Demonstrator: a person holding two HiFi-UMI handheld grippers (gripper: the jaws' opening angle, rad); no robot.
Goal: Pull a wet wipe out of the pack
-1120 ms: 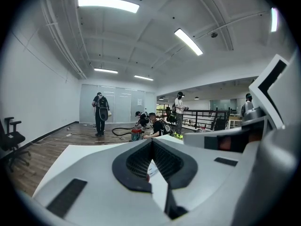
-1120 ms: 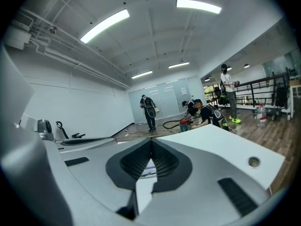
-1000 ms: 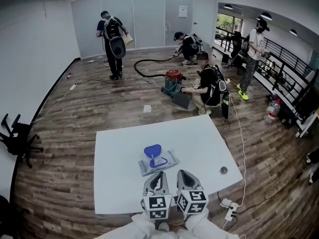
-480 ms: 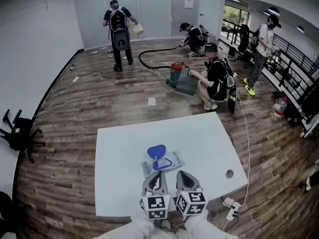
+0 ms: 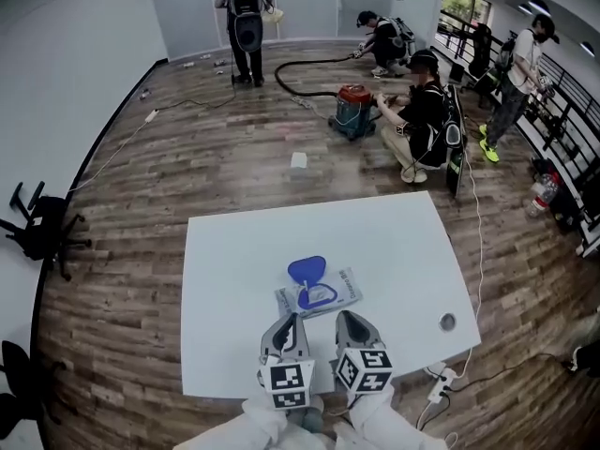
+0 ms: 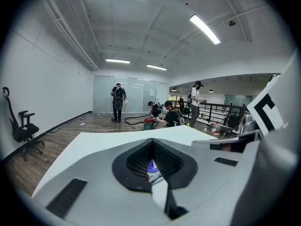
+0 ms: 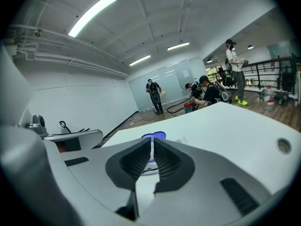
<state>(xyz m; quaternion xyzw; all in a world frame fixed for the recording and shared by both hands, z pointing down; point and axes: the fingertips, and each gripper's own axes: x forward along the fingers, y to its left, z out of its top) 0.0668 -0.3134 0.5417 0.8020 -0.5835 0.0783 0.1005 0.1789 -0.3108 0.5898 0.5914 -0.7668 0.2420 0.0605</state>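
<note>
So, floor: dark wood-plank flooring [image 5: 141, 204] ran across the whole room around you.
Table: a white rectangular table [image 5: 234, 251] stood right in front of you, with both your tools over its near edge.
People: several stood or crouched at the far side, one crouching person [image 5: 427, 111] beside a red canister vacuum cleaner [image 5: 354, 111].
Chair: a black office chair [image 5: 37, 232] sat by the left wall, well apart from the table.
Left gripper: you held your left gripper [image 5: 291, 319] low over the table with its jaws clenched together and nothing between them.
Right gripper: your right gripper [image 5: 345, 318] sat just beside it, jaws likewise pressed together and empty.
Pack: the flat pale wet-wipe pack [image 5: 328, 293] lay on the table just beyond both sets of jaw tips, apart from them.
Lid: its blue plastic flip lid [image 5: 307, 270] stood open on the far side of the pack.
Hole: a small round grey cable hole [image 5: 447, 322] sat near the table's right corner.
</note>
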